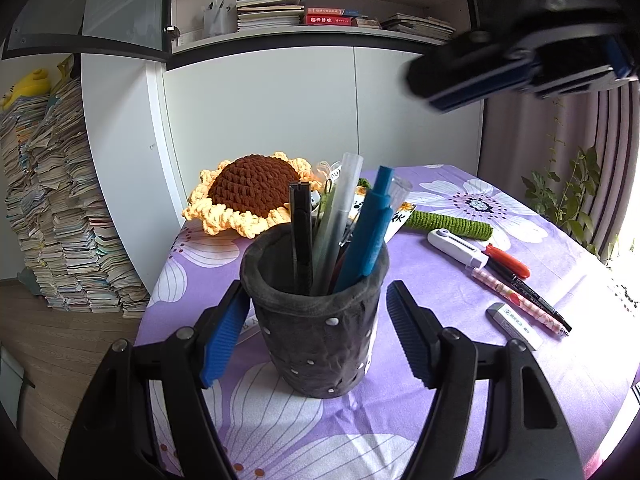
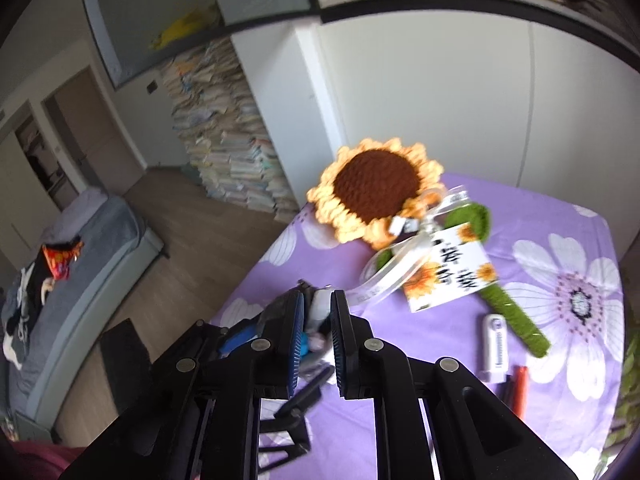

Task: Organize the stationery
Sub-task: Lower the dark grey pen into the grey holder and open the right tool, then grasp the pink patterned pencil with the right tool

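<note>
A dark grey pen holder (image 1: 316, 320) stands on the purple flowered tablecloth (image 1: 460, 380) with several pens (image 1: 360, 232) upright in it. My left gripper (image 1: 316, 336) is open, its fingers on either side of the holder. My right gripper (image 2: 316, 332) hovers above the holder, its jaws narrowly apart with nothing clearly gripped between them; it also shows blurred at the upper right of the left wrist view (image 1: 520, 60). A white correction tape (image 1: 456, 247), a red marker (image 1: 508, 260), a pink pen (image 1: 516, 300), a black pen (image 1: 536, 300) and an eraser (image 1: 514, 326) lie on the cloth to the right.
A crocheted sunflower (image 1: 248, 196) with a green stem (image 1: 448, 224) and a card (image 2: 448, 272) lies behind the holder. White cabinets (image 1: 280, 120) stand behind the table. A tall pile of books (image 1: 60, 220) is on the floor at left. A plant (image 1: 568, 200) is at right.
</note>
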